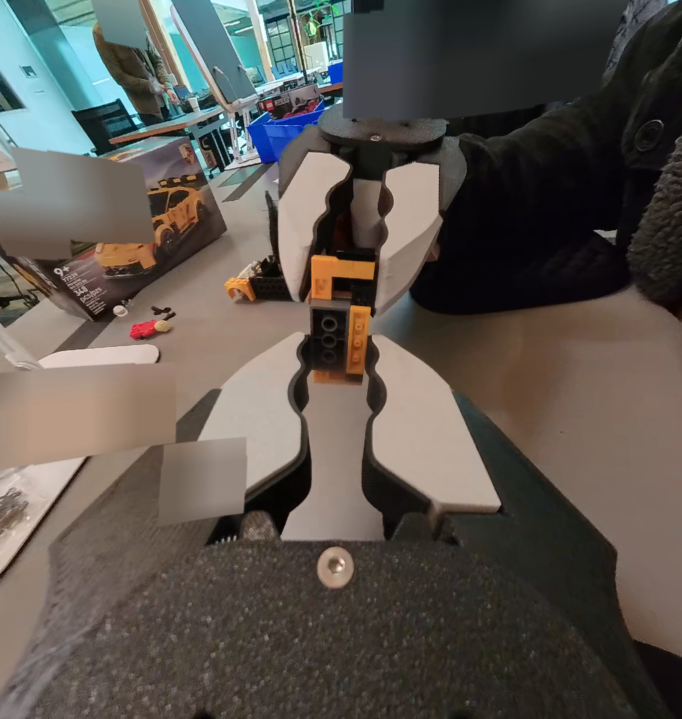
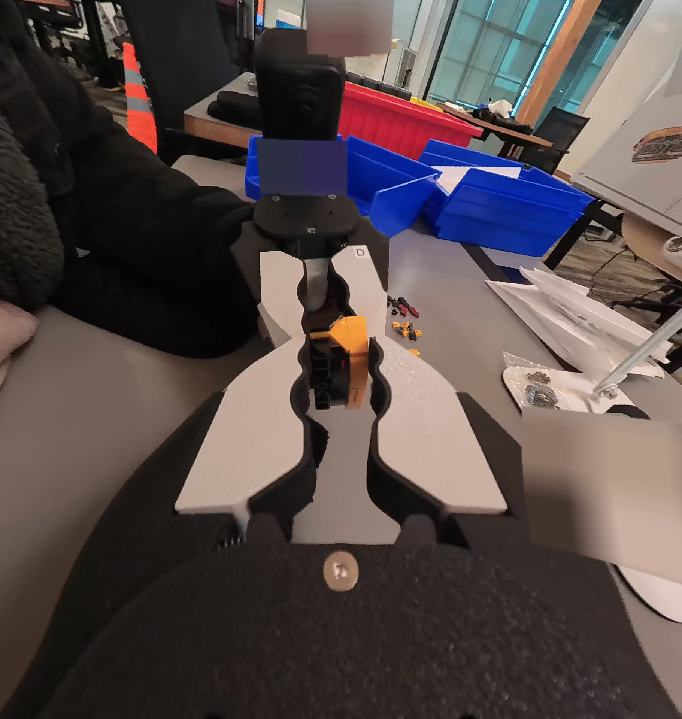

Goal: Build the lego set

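The long grey tabletop [image 1: 487,369] carries everything here, and the two handheld grippers meet nose to nose above its middle, tips pointing at each other. Behind the far gripper in each wrist view, a person's black fleece sleeve [image 1: 545,202] lies along the table edge, forearm low and level.

Off to one side stands the dark cardboard set box with a yellow car printed on it [image 1: 164,233], tilted on the table. Across the table sit the stacked blue plastic bins [image 2: 487,202], with a red bin [image 2: 393,116] behind them, and the white instruction sheets [image 2: 572,319] lie spread near them.

The left gripper [image 1: 337,350], white-faced fingers on a black foam-textured body, is held level and pinches the near end of the yellow, black and dark grey lego assembly [image 1: 339,334], its wavy inner edges pressed on both sides. The right gripper [image 2: 337,369] comes in from the opposite way, also level, and its fingers are clamped on the other end of that same assembly [image 2: 343,362]. So the piece hangs in the air between the two tips, clear of the table, held at both ends.

Smaller things lie scattered: a partly built black and yellow chunk with a wheel arch [image 1: 253,286], a red minifigure lying flat [image 1: 148,328], a little heap of orange and dark loose pieces [image 2: 407,328], and a clear bag of small dark parts [image 2: 541,389].
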`<state>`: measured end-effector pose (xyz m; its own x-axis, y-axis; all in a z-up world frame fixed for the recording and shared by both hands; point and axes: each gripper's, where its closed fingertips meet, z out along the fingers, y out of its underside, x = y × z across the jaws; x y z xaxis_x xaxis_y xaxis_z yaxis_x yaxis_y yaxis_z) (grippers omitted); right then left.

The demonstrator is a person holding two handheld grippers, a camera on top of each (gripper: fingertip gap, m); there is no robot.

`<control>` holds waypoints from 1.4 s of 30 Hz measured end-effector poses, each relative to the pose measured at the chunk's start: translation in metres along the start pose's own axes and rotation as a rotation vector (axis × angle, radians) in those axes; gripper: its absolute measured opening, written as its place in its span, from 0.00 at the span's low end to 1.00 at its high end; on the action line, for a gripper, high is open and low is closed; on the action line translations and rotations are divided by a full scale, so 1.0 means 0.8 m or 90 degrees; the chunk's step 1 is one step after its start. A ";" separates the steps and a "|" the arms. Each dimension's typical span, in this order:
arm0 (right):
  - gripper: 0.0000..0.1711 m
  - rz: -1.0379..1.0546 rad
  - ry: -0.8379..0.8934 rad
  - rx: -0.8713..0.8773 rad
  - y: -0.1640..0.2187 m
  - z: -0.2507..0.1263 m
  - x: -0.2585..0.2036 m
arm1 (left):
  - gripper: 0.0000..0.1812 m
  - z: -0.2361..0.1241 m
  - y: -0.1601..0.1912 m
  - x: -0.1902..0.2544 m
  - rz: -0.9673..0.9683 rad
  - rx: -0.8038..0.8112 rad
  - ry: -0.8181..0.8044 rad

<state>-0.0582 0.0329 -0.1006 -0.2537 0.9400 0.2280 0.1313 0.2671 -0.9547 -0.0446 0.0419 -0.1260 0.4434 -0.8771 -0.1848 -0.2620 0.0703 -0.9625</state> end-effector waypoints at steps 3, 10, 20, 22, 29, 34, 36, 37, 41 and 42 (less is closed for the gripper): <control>0.16 -0.007 0.011 -0.013 0.005 0.001 0.003 | 0.15 0.001 0.005 -0.004 -0.015 -0.009 -0.005; 0.16 -0.048 0.091 -0.108 0.039 0.002 0.029 | 0.20 -0.005 0.009 -0.020 -0.034 -0.012 -0.039; 0.16 -0.099 0.111 -0.193 0.068 0.010 0.030 | 0.10 -0.005 0.010 -0.023 -0.013 -0.024 -0.063; 0.16 -0.118 0.112 -0.205 0.071 0.012 0.028 | 0.10 -0.002 0.013 -0.020 0.000 -0.034 -0.060; 0.16 -0.165 0.118 -0.224 0.075 0.015 0.025 | 0.13 0.004 0.021 -0.015 0.043 -0.065 -0.062; 0.16 -0.202 0.115 -0.253 0.081 0.016 0.022 | 0.16 0.005 0.026 -0.017 0.076 -0.090 -0.076; 0.16 -0.217 0.116 -0.263 0.083 0.017 0.021 | 0.14 0.006 0.029 -0.013 0.090 -0.100 -0.070; 0.16 -0.219 0.115 -0.265 0.084 0.017 0.020 | 0.14 0.006 0.030 -0.013 0.096 -0.103 -0.070; 0.16 -0.207 0.116 -0.255 0.080 0.017 0.020 | 0.13 0.005 0.026 -0.013 0.099 -0.106 -0.070; 0.16 -0.203 0.116 -0.251 0.079 0.017 0.020 | 0.13 0.004 0.026 -0.013 0.097 -0.105 -0.069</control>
<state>-0.0674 0.0617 -0.1599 -0.1748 0.8111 0.5582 0.4338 0.5724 -0.6958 -0.0516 0.0537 -0.1445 0.4751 -0.8059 -0.3534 -0.4654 0.1107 -0.8781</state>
